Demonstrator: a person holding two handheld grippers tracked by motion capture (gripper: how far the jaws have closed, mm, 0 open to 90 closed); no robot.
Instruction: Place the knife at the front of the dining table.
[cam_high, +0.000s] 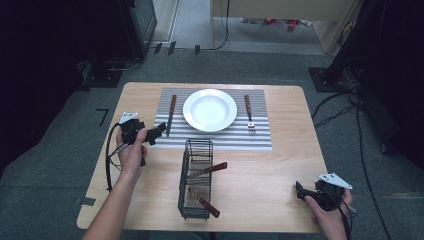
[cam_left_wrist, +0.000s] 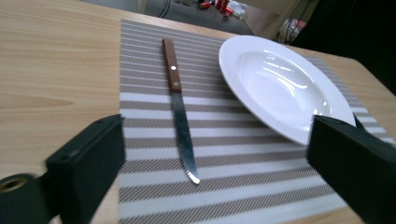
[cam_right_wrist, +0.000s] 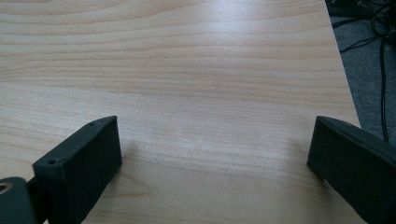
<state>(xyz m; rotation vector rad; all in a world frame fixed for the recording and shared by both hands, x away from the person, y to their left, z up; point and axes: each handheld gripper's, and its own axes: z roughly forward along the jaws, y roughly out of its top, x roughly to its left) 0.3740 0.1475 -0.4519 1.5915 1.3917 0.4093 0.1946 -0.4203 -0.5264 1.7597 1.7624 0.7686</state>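
The left gripper is gaping wide over the knife near the mat's left edge; the thin, stiff, slick blade is lying flat, so I judge the wooden handle grips best. The right gripper is idling wide apart, empty.

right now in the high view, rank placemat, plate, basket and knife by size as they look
1. placemat
2. plate and basket: they look alike in size, and the basket is nearer the camera, so no ranking
3. knife
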